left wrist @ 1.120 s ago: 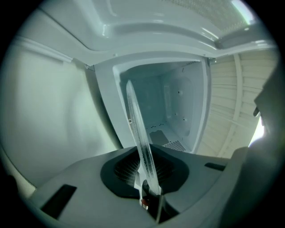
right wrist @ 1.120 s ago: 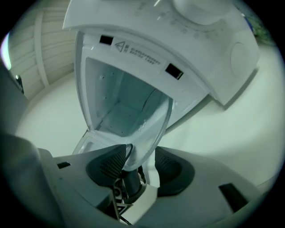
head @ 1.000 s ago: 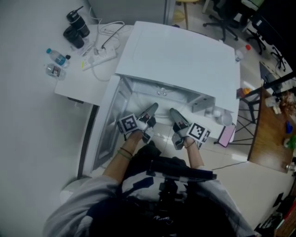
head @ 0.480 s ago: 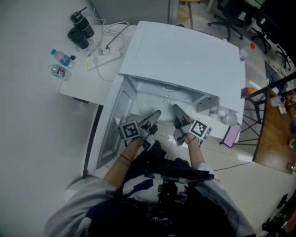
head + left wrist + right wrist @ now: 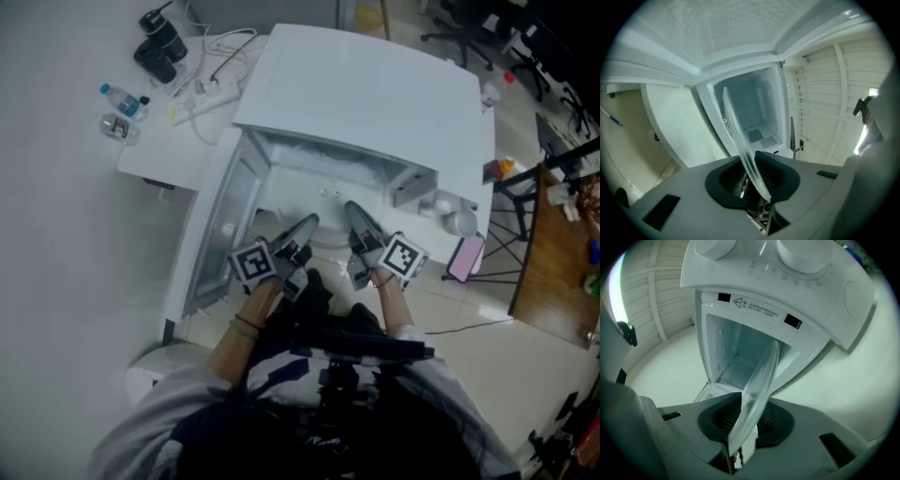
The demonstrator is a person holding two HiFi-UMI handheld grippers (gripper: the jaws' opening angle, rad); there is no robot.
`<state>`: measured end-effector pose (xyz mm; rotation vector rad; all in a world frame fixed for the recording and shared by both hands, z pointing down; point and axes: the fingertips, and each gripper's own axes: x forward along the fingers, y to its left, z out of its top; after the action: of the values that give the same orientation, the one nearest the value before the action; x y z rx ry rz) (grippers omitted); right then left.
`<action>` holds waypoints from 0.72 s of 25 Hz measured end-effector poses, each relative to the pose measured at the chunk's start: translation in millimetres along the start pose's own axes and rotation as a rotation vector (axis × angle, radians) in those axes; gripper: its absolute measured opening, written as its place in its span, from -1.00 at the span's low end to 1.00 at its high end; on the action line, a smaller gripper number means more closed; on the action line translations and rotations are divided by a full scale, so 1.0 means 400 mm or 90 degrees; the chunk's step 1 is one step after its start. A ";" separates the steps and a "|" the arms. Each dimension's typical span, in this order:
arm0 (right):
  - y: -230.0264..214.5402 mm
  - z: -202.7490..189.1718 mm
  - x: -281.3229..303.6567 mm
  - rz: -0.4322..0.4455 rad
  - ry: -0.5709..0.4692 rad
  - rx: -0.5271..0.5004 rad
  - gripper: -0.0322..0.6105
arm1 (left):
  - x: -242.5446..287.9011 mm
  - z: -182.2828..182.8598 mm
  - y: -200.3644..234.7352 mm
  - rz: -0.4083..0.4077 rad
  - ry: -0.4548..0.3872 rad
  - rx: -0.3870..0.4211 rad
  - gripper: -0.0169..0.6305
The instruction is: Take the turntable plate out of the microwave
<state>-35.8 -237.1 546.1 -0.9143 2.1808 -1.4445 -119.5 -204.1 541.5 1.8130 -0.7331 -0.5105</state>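
The clear glass turntable plate (image 5: 739, 133) stands on edge between the pads of my left gripper (image 5: 752, 174), in front of the open microwave cavity (image 5: 757, 110). My right gripper (image 5: 743, 427) has the opposite rim of the same plate (image 5: 758, 385) between its pads. Both pairs of jaws are opening slightly, with the rim still pinched. From the head view, the left gripper (image 5: 304, 226) and right gripper (image 5: 352, 212) point side by side into the mouth of the white microwave (image 5: 375, 89), where the plate is hard to make out.
The microwave door (image 5: 217, 234) hangs open to the left. Behind it a white table (image 5: 173, 131) carries bottles (image 5: 120, 98), a power strip (image 5: 208, 97) and black cups (image 5: 159, 47). A pink phone (image 5: 463, 259) lies right of the microwave, near a wooden desk (image 5: 553, 272).
Both grippers have drawn back a little from the cavity toward the person and risen, bringing the plate with them.
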 end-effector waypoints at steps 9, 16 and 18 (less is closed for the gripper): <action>0.082 -0.045 -0.096 0.044 0.053 -0.012 -0.63 | -0.083 -0.087 -0.091 0.024 -0.059 0.027 -0.78; 0.123 -0.061 -0.202 0.075 0.070 -0.035 -0.63 | -0.109 -0.184 -0.168 0.009 -0.089 0.046 -0.77; 0.133 -0.065 -0.233 0.082 0.072 -0.038 -0.63 | -0.115 -0.212 -0.188 0.004 -0.094 0.056 -0.77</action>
<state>-1.2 -140.9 503.8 -0.7115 2.3302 -1.4084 -79.5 -96.3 499.9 1.8691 -0.8732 -0.6216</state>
